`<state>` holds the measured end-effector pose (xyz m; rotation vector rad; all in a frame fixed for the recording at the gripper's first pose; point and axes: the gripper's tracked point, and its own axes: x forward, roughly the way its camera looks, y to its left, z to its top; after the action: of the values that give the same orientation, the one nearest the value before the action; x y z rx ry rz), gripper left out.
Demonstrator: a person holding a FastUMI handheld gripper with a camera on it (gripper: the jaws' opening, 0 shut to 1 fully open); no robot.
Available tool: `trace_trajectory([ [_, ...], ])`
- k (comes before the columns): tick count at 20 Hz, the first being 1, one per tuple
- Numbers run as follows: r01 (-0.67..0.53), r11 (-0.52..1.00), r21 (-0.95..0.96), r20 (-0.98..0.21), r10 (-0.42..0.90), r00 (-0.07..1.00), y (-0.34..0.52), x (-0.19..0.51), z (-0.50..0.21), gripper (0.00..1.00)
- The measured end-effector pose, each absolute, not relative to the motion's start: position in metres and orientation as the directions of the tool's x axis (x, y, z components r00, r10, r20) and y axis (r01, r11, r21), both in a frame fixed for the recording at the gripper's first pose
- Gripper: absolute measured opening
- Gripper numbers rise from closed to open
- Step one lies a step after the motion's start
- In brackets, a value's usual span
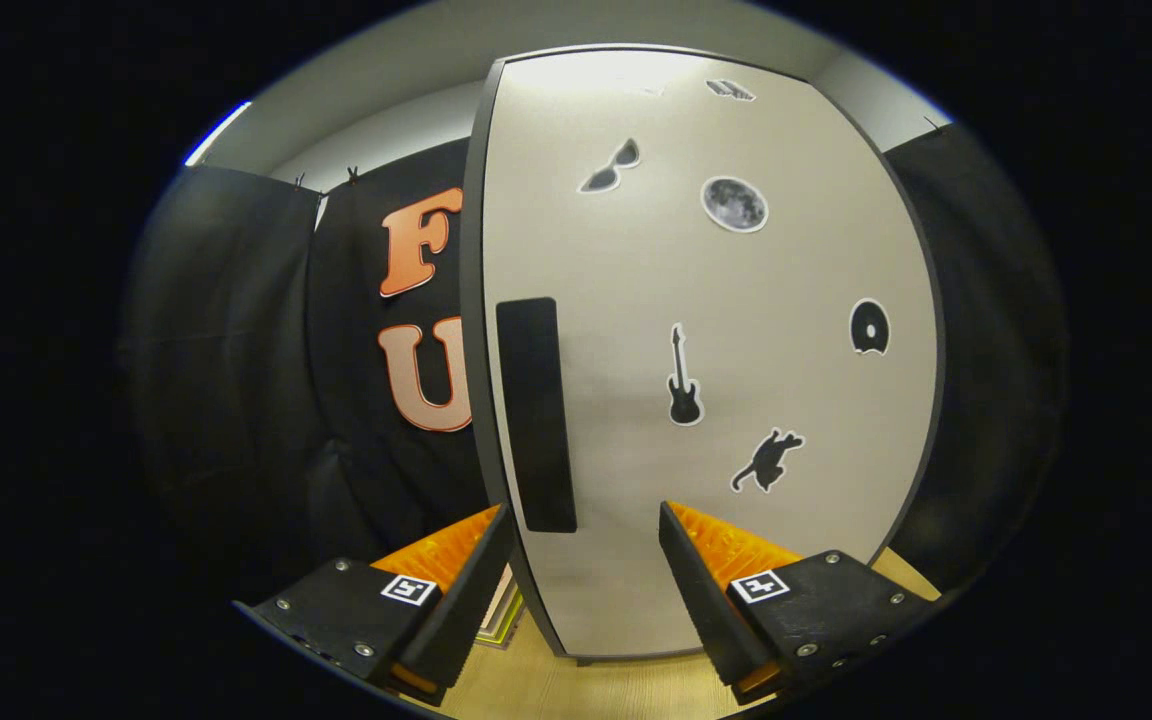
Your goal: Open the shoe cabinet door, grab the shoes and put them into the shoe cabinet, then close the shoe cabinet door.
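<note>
Cabinet door (pixel 706 350) stands just beyond spread fingers (pixel 456 590), handle (pixel 534 415) leftward.

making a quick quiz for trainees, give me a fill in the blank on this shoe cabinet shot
1. The shoe cabinet door is ____.
2. The gripper has its fingers ____, with the door's lower part showing between them.
3. The dark handle runs along the door's ____ edge.
4. The sticker just above the cat sticker shows a ____.

Missing words: closed; open; left; guitar
</note>
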<state>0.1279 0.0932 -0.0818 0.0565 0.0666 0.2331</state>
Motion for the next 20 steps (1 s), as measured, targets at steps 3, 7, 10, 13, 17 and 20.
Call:
trace_trajectory([
  [3, -0.203, 0.976, 0.08, -0.05, 0.207, 0.977, 0.071, 0.091, -0.069, 0.92],
  [7, -0.146, 0.988, 0.049, -0.066, 0.149, 0.987, 0.038, 0.048, -0.06, 0.92],
  [10, -0.091, 0.996, 0.012, -0.056, 0.092, 0.994, 0.017, 0.018, -0.048, 0.91],
  [13, -0.073, 0.997, 0.012, -0.048, 0.073, 0.996, 0.005, -0.011, -0.039, 0.92],
  [17, -0.034, 0.999, -0.021, -0.033, 0.033, 0.999, -0.013, -0.045, -0.035, 0.91],
  [20, -0.021, 0.999, -0.037, -0.018, 0.021, 1.0, -0.018, -0.064, -0.032, 0.92],
])
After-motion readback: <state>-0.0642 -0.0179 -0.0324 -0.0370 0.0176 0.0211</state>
